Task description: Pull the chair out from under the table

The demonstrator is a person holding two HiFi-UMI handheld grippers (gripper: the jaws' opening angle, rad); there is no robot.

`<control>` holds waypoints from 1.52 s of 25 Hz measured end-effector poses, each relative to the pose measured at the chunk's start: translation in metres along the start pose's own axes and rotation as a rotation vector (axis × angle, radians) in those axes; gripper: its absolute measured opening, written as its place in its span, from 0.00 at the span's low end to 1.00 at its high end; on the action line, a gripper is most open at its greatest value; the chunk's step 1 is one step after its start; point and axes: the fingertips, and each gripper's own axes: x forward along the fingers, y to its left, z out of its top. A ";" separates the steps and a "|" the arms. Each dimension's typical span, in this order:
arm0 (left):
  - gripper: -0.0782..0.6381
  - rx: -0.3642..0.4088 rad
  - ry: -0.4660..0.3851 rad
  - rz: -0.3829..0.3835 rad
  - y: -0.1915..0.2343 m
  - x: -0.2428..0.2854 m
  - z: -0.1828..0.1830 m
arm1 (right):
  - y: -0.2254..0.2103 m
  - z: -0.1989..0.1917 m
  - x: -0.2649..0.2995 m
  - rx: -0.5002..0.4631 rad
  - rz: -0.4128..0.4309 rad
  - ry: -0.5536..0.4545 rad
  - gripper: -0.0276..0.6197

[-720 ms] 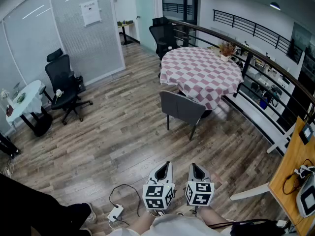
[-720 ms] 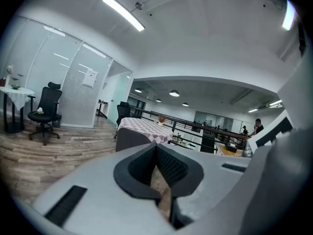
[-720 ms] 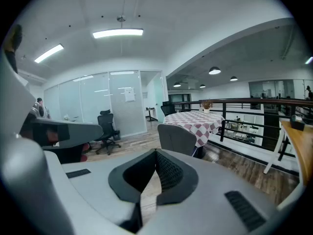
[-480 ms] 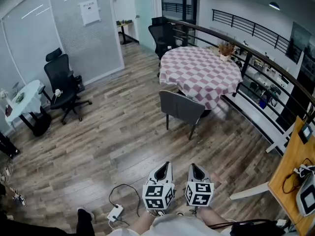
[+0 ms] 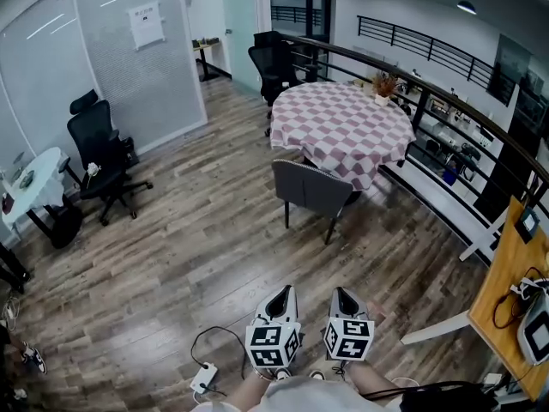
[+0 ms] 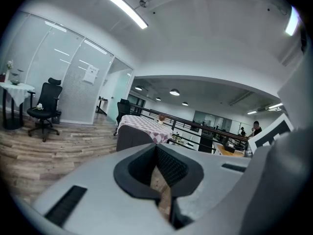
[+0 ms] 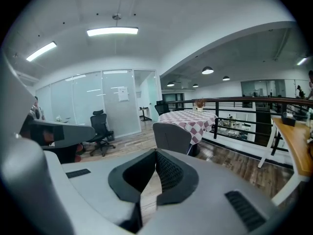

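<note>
A grey upholstered chair [image 5: 313,191] stands on the wood floor, its seat tucked against the round table [image 5: 343,123] with a red-and-white checked cloth. My left gripper [image 5: 286,293] and right gripper [image 5: 340,292] are side by side at the bottom of the head view, far short of the chair. Both are shut with nothing in them. In the left gripper view the closed gripper [image 6: 156,147] points towards the chair [image 6: 131,137] and table [image 6: 145,123]. From the right gripper [image 7: 156,152] I see the chair [image 7: 171,137] in front of the table [image 7: 188,117].
Black office chairs stand at the left [image 5: 101,157] and beyond the table [image 5: 270,63]. A small white table [image 5: 34,183] is at the far left. A dark railing [image 5: 446,101] runs behind the table and a wooden desk [image 5: 515,290] sits at the right. A power strip with cable [image 5: 203,376] lies near my feet.
The dark-clothed person at the lower left has walked out of the head view. The view has shifted slightly. Both grippers stay shut and side by side, and the chair has not moved.
</note>
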 end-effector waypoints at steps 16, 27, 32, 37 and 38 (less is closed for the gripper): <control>0.11 0.019 0.010 -0.043 0.021 0.008 0.004 | 0.012 -0.006 0.009 0.020 -0.090 0.008 0.07; 0.11 0.023 0.016 -0.026 0.040 0.042 0.012 | 0.011 0.014 0.053 0.015 -0.057 -0.009 0.07; 0.11 0.037 0.019 -0.021 0.042 0.070 0.021 | 0.002 0.028 0.078 0.012 -0.042 -0.010 0.07; 0.11 0.033 0.018 0.005 0.049 0.099 0.032 | -0.015 0.041 0.104 0.001 -0.037 0.008 0.07; 0.11 0.032 0.018 0.011 0.052 0.105 0.034 | -0.019 0.045 0.110 -0.001 -0.038 0.010 0.07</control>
